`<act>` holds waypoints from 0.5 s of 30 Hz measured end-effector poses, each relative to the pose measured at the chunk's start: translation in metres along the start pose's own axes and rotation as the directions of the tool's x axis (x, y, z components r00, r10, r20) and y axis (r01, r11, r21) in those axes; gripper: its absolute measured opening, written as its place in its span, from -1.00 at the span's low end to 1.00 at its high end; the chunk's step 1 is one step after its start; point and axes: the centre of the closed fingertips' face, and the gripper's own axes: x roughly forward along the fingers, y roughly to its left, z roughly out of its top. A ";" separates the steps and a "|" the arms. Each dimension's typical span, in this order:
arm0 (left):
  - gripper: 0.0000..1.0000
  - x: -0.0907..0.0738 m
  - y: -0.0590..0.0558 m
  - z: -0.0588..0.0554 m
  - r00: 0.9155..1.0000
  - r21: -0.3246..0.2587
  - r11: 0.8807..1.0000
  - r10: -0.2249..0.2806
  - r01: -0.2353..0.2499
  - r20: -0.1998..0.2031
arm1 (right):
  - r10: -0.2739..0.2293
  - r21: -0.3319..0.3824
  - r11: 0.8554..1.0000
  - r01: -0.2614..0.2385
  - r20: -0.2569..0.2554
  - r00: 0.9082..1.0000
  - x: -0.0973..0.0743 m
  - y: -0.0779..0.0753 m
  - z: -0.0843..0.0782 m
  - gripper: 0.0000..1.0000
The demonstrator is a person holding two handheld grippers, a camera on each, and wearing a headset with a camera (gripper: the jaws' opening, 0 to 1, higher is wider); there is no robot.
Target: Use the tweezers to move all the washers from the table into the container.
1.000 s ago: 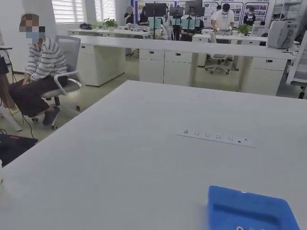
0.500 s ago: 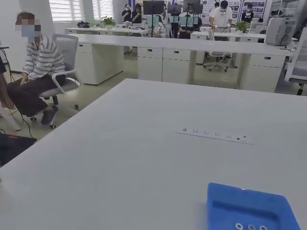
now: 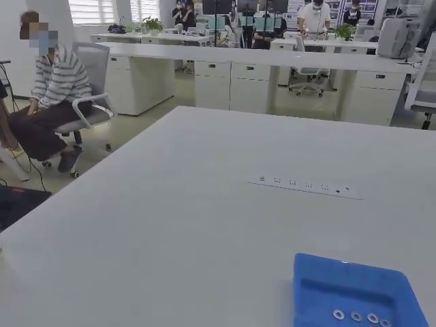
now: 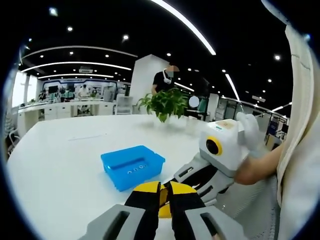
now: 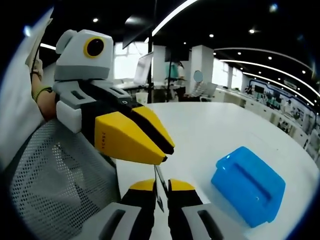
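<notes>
Jaws first: my right gripper (image 5: 159, 186) is pinched narrow on the tweezers (image 5: 158, 194), a thin metal strip that stands up between the two yellow-and-black tips. My left gripper (image 4: 162, 190) has its tips pressed together with nothing between them. In the right gripper view it reaches in from the left, and its closed yellow point hangs just above my right tips without touching the tweezers.

Four washers (image 3: 355, 316) lie in a row inside the blue container (image 3: 340, 268), toward its near right corner in the head view. In the left gripper view they show as small pale dots on its floor. The container sits on the white table (image 3: 170, 225), ahead of both grippers and apart from them, near the table's edge on my side.

Beyond the container a power strip (image 3: 306, 187) is set flush into the tabletop. Farther along the table in the left gripper view stands a green plant (image 4: 165, 102). A grey mesh chair (image 5: 50, 170) shows below my left gripper in the right gripper view. Off to the left of the table, a person in a striped shirt (image 3: 58, 82) sits on an office chair (image 3: 95, 68), with rows of white desks (image 3: 252, 75) behind.
</notes>
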 end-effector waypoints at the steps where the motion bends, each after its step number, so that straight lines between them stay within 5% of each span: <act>1: -0.95 -0.001 0.001 0.004 1.000 -0.023 1.000 -0.002 0.003 0.024 | -0.002 0.003 1.000 0.002 -0.001 1.000 0.000 -0.001 0.000 -0.91; 3: -0.94 -0.002 0.002 0.006 0.999 -0.082 0.997 -0.007 0.010 0.046 | -0.007 0.028 1.000 0.007 -0.002 1.000 0.000 -0.004 -0.003 -0.91; 9: -0.89 -0.004 0.009 0.006 0.998 -0.081 0.996 0.029 -0.025 0.049 | -0.058 0.125 0.991 0.052 0.043 0.997 -0.008 -0.023 -0.001 -0.91; 12: -0.86 -0.003 0.010 0.004 0.999 -0.096 0.995 0.033 -0.028 0.041 | -0.111 0.221 0.971 0.092 0.076 0.991 -0.014 -0.040 -0.001 -0.91; 15: -0.82 -0.003 0.010 0.003 0.999 -0.093 0.995 0.032 -0.029 0.035 | -0.159 0.352 0.930 0.103 0.133 0.978 -0.021 -0.057 0.000 -0.91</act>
